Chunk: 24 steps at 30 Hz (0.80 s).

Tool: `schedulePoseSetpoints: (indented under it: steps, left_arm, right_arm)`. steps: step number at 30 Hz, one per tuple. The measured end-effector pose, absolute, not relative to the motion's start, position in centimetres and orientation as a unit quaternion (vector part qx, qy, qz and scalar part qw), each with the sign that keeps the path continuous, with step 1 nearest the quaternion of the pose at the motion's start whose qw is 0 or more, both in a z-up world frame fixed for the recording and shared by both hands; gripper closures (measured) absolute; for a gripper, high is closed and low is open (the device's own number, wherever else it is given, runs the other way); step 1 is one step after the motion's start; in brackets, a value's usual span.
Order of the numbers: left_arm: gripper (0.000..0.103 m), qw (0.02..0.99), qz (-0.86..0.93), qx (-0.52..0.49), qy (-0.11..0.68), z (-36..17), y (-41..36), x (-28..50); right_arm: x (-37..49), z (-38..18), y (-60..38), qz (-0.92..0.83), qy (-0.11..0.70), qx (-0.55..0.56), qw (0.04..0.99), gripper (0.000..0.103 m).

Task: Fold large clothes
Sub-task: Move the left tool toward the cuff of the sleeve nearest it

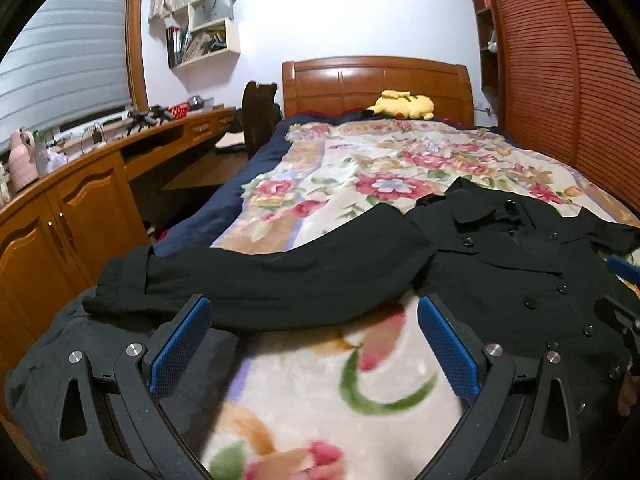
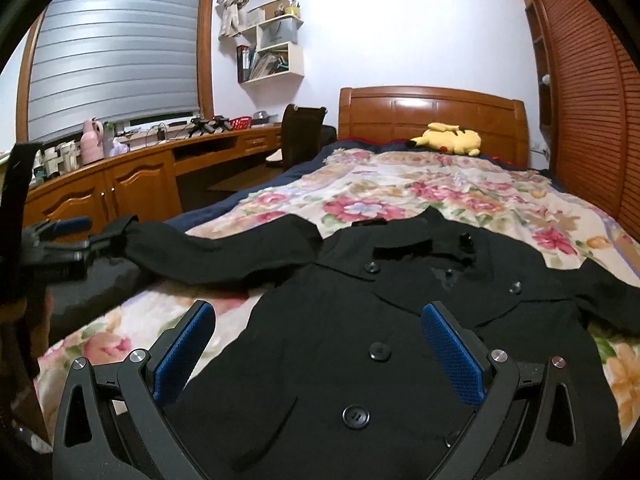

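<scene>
Two spread tongs [image 1: 314, 350] [image 2: 318, 354] hover above black coat [image 2: 360, 320].

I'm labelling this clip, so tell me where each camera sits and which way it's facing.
Left wrist: on the left gripper, low over the bed's foot, facing the headboard; its open blue fingers frame the coat's sleeve.
Right wrist: on the right gripper, facing likewise, open fingers over the black coat; the left gripper shows at far left.
Shared: coat, floral blanket, yellow plush.
</scene>
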<state>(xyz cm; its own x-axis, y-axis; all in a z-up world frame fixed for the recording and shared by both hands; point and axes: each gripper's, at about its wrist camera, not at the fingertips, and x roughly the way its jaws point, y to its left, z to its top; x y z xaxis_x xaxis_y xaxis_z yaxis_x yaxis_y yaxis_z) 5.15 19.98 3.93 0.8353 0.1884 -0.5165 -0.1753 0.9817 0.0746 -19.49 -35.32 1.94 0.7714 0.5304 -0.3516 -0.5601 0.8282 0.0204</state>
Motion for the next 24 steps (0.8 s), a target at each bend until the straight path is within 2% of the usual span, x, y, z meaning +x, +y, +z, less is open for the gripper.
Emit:
schedulePoseSetpoints:
  steps: [7,13,18,24]
  left_arm:
    - [0.0,0.946,0.127,0.037,0.297,4.9,24.6,6.0]
    - [0.001,0.932,0.16,0.005,0.326,4.7,31.0,6.3]
    - [0.023,0.913,0.182,-0.041,0.364,3.2,35.8,6.8]
    - [0.024,0.897,0.23,-0.074,0.371,2.6,39.6,6.9]
  right_arm:
    - [-19.0,1.5,-36.7,0.298,0.196,-0.048,0.933,0.0]
    - [-19.7,2.0,-36.5,0.306,0.196,-0.058,0.93,0.0]
    - [-20.5,2.0,-36.3,0.307,0.198,-0.066,0.929,0.0]
    - [-20.8,1.8,-35.8,0.305,0.2,-0.075,0.928,0.0]
